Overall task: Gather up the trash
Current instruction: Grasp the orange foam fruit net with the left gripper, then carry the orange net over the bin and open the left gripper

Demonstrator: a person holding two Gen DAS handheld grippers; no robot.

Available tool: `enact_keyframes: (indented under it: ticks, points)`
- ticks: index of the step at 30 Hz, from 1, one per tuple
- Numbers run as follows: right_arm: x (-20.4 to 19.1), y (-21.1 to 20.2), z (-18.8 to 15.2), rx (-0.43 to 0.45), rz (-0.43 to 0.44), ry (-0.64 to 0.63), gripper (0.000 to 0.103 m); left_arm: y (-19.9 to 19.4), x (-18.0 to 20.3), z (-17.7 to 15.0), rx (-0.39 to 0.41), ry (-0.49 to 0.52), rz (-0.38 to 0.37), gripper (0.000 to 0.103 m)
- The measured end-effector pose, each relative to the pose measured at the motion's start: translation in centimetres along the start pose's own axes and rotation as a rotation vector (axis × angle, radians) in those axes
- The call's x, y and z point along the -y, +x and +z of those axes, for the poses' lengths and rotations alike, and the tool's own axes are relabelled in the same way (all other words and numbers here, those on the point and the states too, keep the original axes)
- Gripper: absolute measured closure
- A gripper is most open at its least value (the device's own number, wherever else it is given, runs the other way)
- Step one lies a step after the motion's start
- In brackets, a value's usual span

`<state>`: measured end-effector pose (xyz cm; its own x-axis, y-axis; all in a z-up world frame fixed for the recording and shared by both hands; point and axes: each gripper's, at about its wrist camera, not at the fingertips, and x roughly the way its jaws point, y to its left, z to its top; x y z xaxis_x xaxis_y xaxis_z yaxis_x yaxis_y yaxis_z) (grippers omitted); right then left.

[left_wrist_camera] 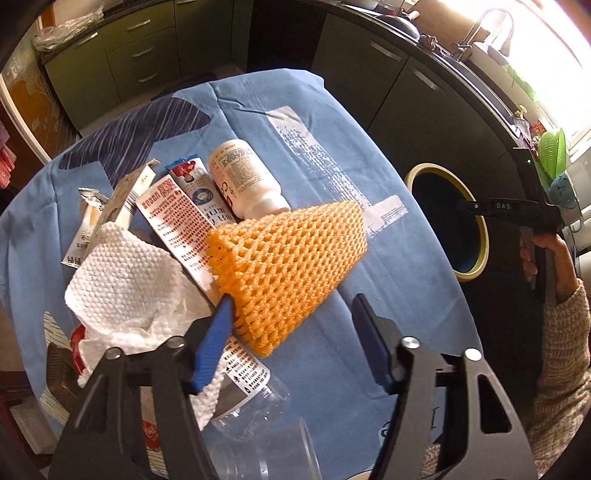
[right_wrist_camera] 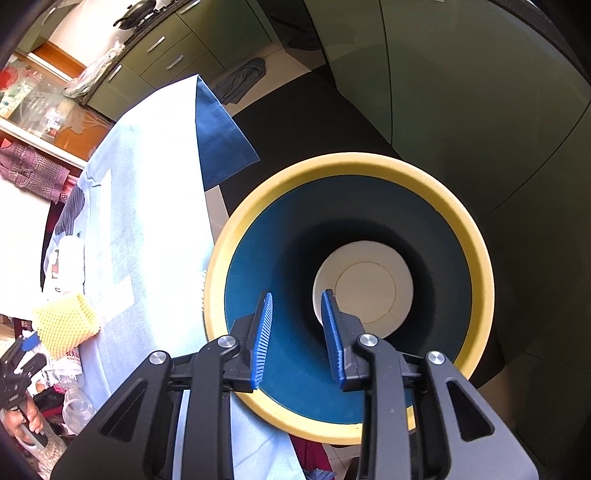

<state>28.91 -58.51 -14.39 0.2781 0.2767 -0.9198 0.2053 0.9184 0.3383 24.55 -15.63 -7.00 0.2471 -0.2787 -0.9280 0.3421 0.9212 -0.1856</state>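
Observation:
An orange foam net sleeve (left_wrist_camera: 291,266) lies on the blue tablecloth (left_wrist_camera: 332,155) over a pile of trash. My left gripper (left_wrist_camera: 295,317) is open around the sleeve's near end; its left pad (left_wrist_camera: 216,343) touches the foam. Behind lie a white pill bottle (left_wrist_camera: 243,177), printed wrappers (left_wrist_camera: 177,221), a paper towel (left_wrist_camera: 125,280) and a clear plastic bottle (left_wrist_camera: 255,398). My right gripper (right_wrist_camera: 297,332) is open and empty above the mouth of the yellow-rimmed blue bin (right_wrist_camera: 476,258). The bin also shows in the left wrist view (left_wrist_camera: 480,236) past the table's right edge.
A clear plastic cup (left_wrist_camera: 280,454) sits at the near edge of the table. Green cabinets (left_wrist_camera: 122,48) and a counter with a sink tap (left_wrist_camera: 487,26) surround the table. The sleeve (right_wrist_camera: 66,321) shows small in the right wrist view.

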Motion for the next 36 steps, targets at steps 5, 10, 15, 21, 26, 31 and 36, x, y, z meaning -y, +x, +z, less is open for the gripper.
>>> enact_keyframes:
  ticks: [5, 10, 15, 21, 26, 31, 36]
  points:
    - [0.2, 0.0, -0.3, -0.001, 0.000, 0.005, 0.072, 0.1, 0.2, 0.0, 0.006, 0.000, -0.031, 0.061]
    - [0.1, 0.1, -0.1, -0.002, 0.004, 0.005, 0.072, -0.3, 0.5, -0.1, 0.023, 0.017, -0.067, 0.095]
    - [0.1, -0.5, -0.1, 0.010, 0.015, 0.000, 0.072, -2.4, 0.9, 0.0, 0.101, 0.037, -0.081, 0.097]
    - [-0.1, -2.5, -0.7, 0.044, 0.033, -0.020, 0.072, -4.7, 3.0, 0.0, 0.147, 0.105, -0.095, 0.097]
    - [-0.2, -5.1, -1.8, 0.090, 0.042, -0.044, 0.072, -5.5, 6.0, 0.6, 0.148, 0.177, -0.111, 0.097]
    - [0.6, -8.6, -3.6, 0.158, 0.015, -0.064, 0.072, -5.0, 11.2, 2.0, 0.124, 0.277, -0.140, 0.097]
    - [2.5, -11.4, -5.6, 0.218, -0.021, -0.061, 0.072, -2.1, 18.2, 4.1, 0.086, 0.405, -0.124, 0.097]
